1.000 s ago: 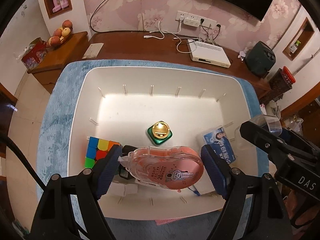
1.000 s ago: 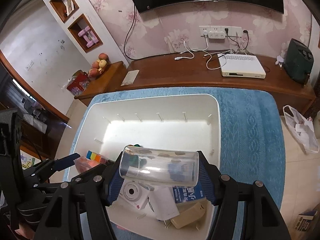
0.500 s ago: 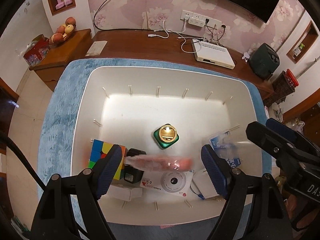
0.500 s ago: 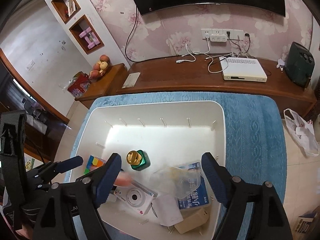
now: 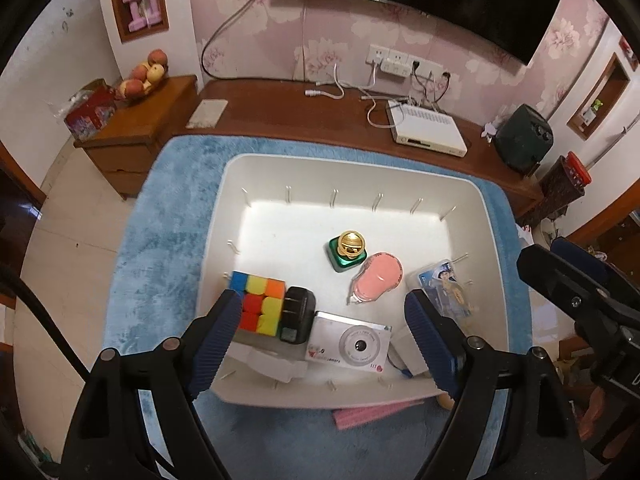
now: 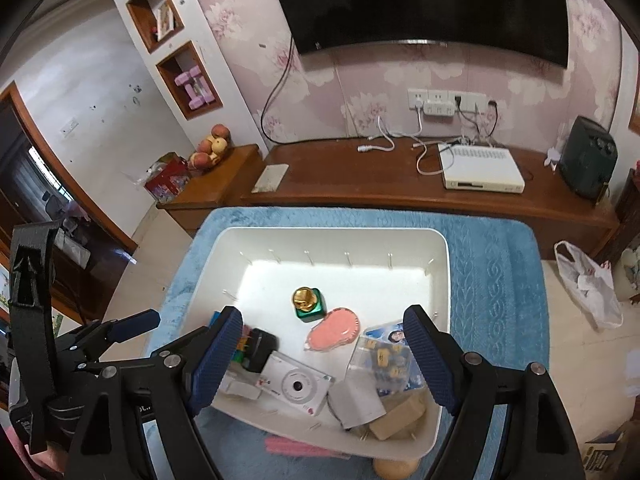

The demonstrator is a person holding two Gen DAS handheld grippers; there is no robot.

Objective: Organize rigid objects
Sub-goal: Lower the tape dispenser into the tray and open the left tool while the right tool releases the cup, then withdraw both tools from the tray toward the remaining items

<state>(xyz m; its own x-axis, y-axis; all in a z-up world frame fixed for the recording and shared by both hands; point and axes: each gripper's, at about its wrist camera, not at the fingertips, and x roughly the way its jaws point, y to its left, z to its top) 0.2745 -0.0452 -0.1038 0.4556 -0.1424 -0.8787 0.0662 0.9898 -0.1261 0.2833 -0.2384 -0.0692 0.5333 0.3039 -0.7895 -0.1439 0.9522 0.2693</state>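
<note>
Now, left gripper [image 5: 324, 322]: our jaws wide, nothing between; cube [image 5: 260, 304] at left pad.
Right gripper [image 6: 322, 354]: wide, empty; only we see the wooden block [image 6: 398, 418].

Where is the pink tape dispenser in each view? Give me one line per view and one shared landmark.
Left wrist view: the pink tape dispenser lies in the white bin, right of centre, beside the green bottle.
Right wrist view: it lies mid-bin, below and right of that bottle.
Shared landmark: the white camera near the front wall.
</note>
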